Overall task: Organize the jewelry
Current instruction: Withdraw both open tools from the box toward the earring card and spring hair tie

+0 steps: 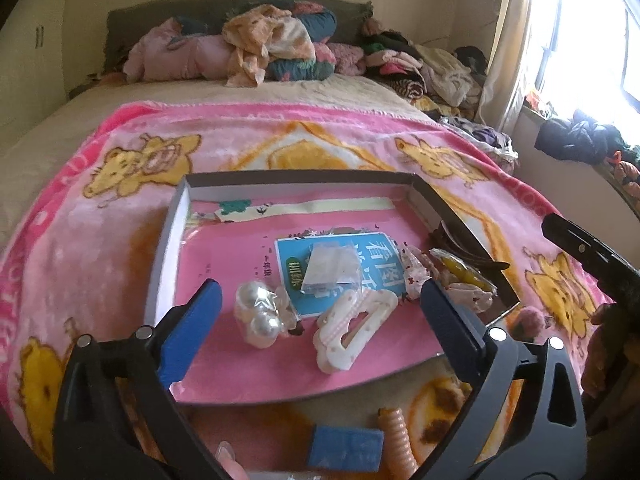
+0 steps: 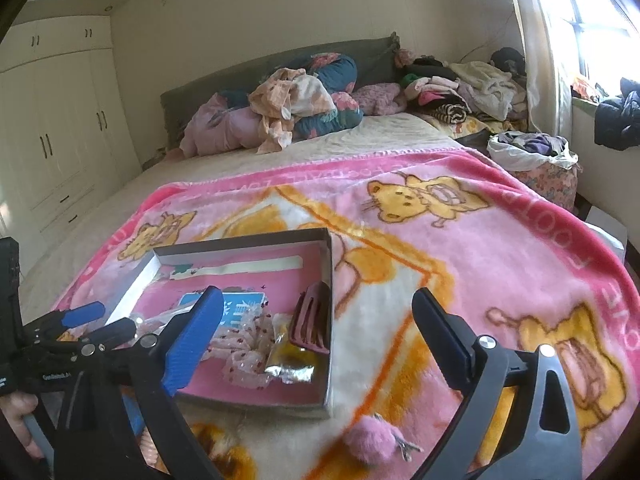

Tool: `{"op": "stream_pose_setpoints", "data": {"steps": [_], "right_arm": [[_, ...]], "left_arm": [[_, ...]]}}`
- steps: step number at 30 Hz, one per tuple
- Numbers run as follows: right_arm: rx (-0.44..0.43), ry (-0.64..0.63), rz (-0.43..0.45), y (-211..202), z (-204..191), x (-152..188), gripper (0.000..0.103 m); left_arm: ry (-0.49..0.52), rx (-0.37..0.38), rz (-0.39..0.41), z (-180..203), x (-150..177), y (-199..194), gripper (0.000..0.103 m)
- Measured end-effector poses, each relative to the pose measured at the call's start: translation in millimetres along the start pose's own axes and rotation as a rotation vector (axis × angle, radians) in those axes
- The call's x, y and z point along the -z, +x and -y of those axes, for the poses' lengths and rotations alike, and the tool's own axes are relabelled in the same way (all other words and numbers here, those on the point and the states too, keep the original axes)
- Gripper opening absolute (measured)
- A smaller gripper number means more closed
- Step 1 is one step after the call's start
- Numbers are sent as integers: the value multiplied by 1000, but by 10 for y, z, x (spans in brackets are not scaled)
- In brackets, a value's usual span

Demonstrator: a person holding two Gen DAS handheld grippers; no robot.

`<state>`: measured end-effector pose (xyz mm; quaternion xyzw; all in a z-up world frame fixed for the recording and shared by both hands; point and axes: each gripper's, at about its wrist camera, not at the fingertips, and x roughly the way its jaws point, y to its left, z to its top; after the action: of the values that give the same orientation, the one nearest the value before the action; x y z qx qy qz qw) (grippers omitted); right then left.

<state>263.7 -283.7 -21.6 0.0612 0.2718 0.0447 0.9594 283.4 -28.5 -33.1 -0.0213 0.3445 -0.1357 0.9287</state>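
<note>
Several small pieces already lie inside the shallow box (image 1: 172,236), which sits on the pink blanket (image 1: 120,216) on the bed: a cream hair claw (image 1: 352,328) near the front edge, a pearl hair tie (image 1: 260,316) just beside it on the left, a small clear bag (image 1: 330,270) on top of a blue card (image 1: 340,264), and a dotted fabric scrunchie (image 2: 248,352). In the right corner stand a dark red claw clip (image 2: 312,318) against the wall of the box and a yellow shiny packet (image 2: 292,360) below it.

Some pieces are not in the box. A pink fluffy clip (image 2: 372,440) lies on the blanket just in front of the box corner, and a peach spiral hair tie (image 1: 396,436) and a blue sponge-like block (image 1: 344,448) lie near the front side.

The left gripper (image 1: 320,312) hovers above the cream hair claw with its jaws wide apart and nothing between them. The right gripper (image 2: 316,328) is also wide apart and empty, with the box corner and the blanket between its fingers.

I judge that the next step is to collect the loose pieces. For the pink fluffy clip, the right gripper should come down over the fluffy body, not over the thin metal end, and close gently, because the fluff is soft and can slip. It is better to release it in a free pink area of the box, so that nothing is covered.
</note>
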Motion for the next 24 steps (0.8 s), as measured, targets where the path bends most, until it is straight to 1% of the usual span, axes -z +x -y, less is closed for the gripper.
{"op": "stream_pose_setpoints", "data": {"steps": [5,11,18,24], "right_arm": [[9,-9,3,-211,-2,68,93],[15,-19,-2,-416,-11,210,93],[11,-29,-15,-569,-42,351,93],[9,-49,-25,-715,-68,501,93]], "left_arm": [[-8,-6,36,-13,19,-233,91],[1,-20,58,-9,84,-447,91],[15,-37,58,7,238,-590,91],[18,-35,55,47,397,-697,91]]}}
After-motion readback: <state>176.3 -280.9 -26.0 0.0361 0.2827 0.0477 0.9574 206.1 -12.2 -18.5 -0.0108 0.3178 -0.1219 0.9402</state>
